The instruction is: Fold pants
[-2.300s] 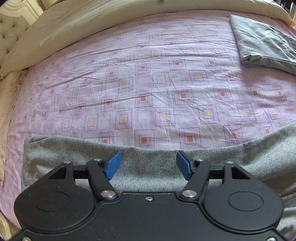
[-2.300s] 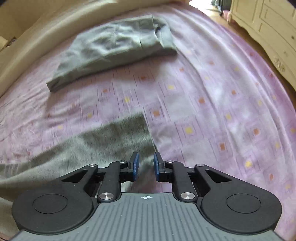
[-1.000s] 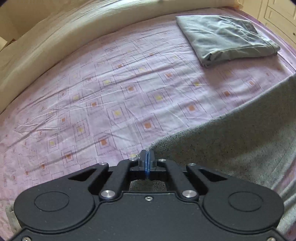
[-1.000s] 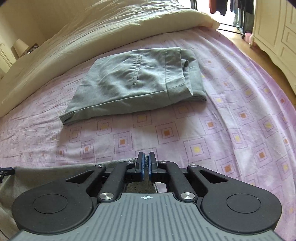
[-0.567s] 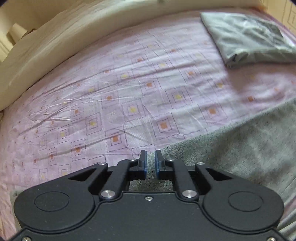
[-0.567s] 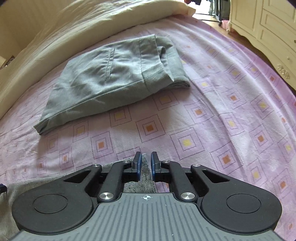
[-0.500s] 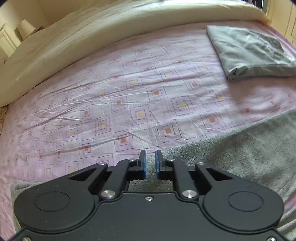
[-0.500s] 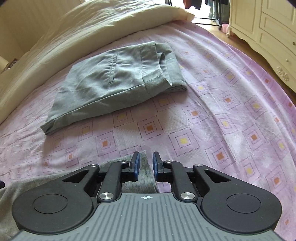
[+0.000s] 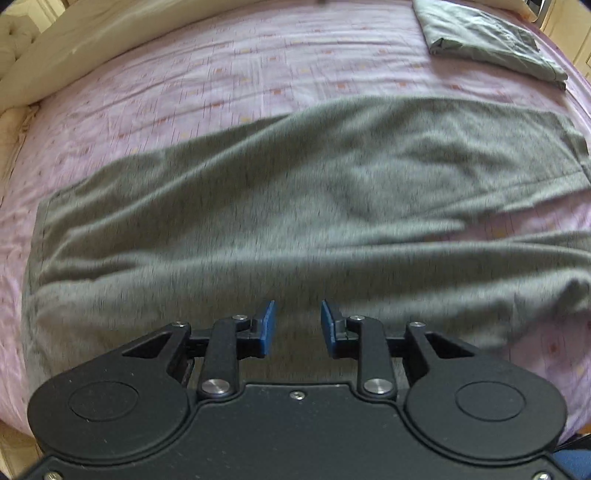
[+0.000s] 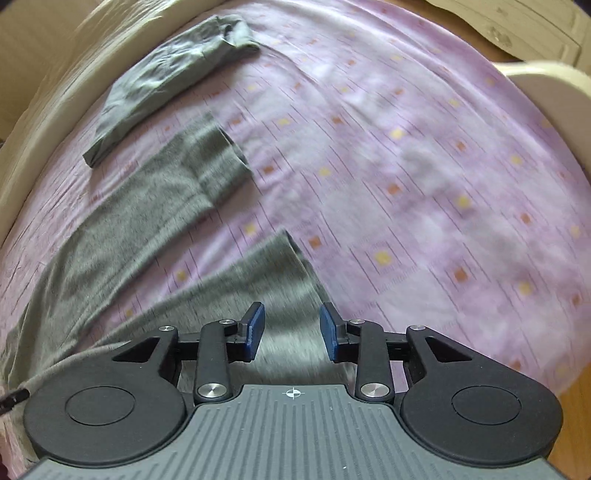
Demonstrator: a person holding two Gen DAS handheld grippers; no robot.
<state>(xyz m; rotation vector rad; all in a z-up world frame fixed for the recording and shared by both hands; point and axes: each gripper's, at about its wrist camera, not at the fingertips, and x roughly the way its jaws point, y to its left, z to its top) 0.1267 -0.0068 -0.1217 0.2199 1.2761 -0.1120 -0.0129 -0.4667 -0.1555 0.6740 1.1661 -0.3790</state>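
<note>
Grey knit pants [image 9: 295,192] lie spread flat across the pink patterned bed sheet [image 9: 221,66], waist to the left, two legs running right. In the right wrist view the two legs [image 10: 177,192] lie apart, their hems toward the far right. My left gripper [image 9: 297,326] is open and empty above the near edge of the pants. My right gripper [image 10: 291,328] is open and empty above the near leg's hem end [image 10: 280,273].
A second pair of grey trousers, folded [image 9: 491,44], lies at the far right of the bed; it also shows in the right wrist view [image 10: 173,81]. A cream duvet [image 9: 92,40] runs along the far side. A white dresser [image 10: 517,26] stands beyond the bed.
Both grippers have opened and let go of the pants. Both have pulled back toward the near edge, so the pants now lie spread on the sheet in front of them.
</note>
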